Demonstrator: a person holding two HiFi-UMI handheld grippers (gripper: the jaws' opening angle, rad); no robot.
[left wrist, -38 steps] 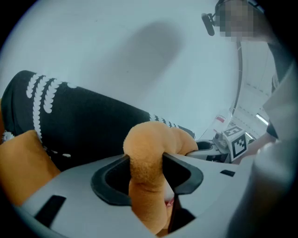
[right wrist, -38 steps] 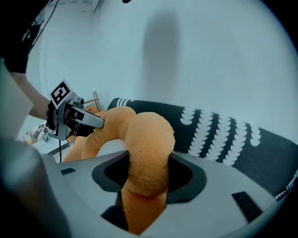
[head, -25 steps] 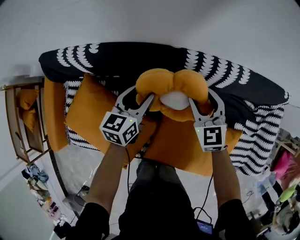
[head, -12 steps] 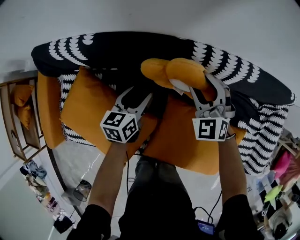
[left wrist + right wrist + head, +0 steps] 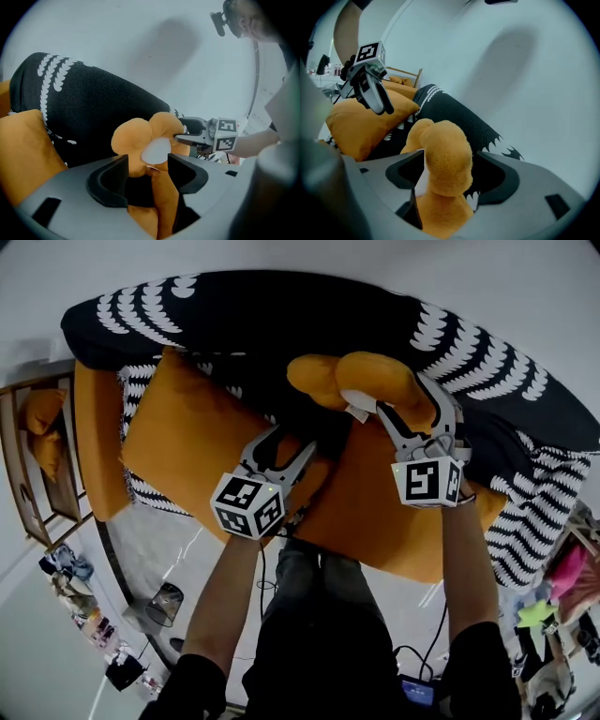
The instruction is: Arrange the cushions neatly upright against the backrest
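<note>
An orange flower-shaped cushion [image 5: 370, 381] with a white centre [image 5: 156, 149] rests low against the black, white-patterned backrest [image 5: 281, 324]. My right gripper [image 5: 403, 397] sits around one petal [image 5: 443, 154]. Its jaws have just been opening, and a dark gap shows beside the petal, so it is open. My left gripper [image 5: 291, 439] is open too, its jaws having widened a little. It is drawn back from the flower, over the seam between two square orange cushions [image 5: 187, 437] [image 5: 375, 512] that lie flat on the seat.
A third orange cushion [image 5: 94, 446] lies at the sofa's left end. A wooden rack [image 5: 37, 484] holding another orange cushion stands to the left. The striped sofa cover [image 5: 525, 512] hangs at the right. Small items and a cable lie on the floor [image 5: 169, 596].
Both grippers came down with the flower cushion towards the seat. The left gripper let go of it and pulled back towards the person. The right jaws spread wider round the petal.
</note>
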